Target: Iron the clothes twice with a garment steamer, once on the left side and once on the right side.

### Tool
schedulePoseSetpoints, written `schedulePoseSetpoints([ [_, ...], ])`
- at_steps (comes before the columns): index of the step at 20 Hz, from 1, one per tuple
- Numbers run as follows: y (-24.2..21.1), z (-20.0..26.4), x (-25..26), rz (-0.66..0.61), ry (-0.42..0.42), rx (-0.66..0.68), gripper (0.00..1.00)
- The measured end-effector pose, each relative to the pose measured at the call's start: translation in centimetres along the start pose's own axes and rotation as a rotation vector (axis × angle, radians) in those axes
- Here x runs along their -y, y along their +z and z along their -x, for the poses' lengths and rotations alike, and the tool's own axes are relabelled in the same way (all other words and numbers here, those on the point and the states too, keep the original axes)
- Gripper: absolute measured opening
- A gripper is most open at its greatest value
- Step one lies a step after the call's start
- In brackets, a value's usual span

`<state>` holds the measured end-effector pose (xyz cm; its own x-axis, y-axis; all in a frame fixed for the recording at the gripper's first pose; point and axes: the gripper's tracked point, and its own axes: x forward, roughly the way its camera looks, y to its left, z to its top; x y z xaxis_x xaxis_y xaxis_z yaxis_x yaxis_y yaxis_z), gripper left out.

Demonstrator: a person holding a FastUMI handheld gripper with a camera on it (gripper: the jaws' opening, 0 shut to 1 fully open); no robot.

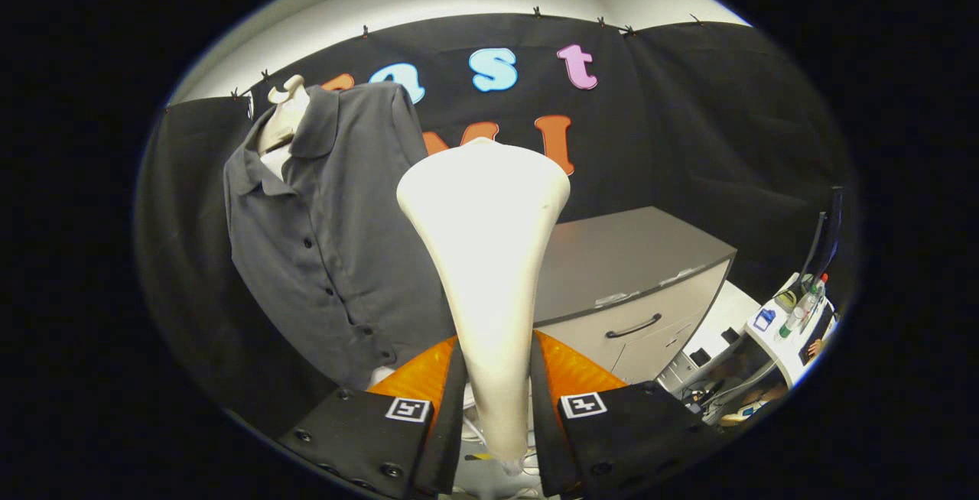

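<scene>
Cream steamer (485, 255) upright, handle clamped between both fingers of gripper (496, 400), flared head raised; dark grey shirt (336, 232) hangs on mannequin left of head, apart; grey cabinet (627, 271) behind, right

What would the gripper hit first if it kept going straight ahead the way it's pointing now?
The gripper is shut on the steamer, whose head leads. Straight ahead looks like the booth's black cloth wall, with the grey shirt off to one side and the cabinet lower. Depth is hard to judge.
</scene>
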<state>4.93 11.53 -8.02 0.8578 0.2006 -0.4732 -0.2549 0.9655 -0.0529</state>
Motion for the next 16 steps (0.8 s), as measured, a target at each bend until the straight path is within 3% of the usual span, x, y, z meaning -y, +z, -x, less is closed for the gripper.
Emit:
schedulePoseSetpoints([
  [7, 4.5, 3.8, 2.0, 0.011, 0.009, 0.119, 0.48],
  [16, 2.1, 3.8, 4.5, 0.007, 0.009, 0.108, 0.48],
])
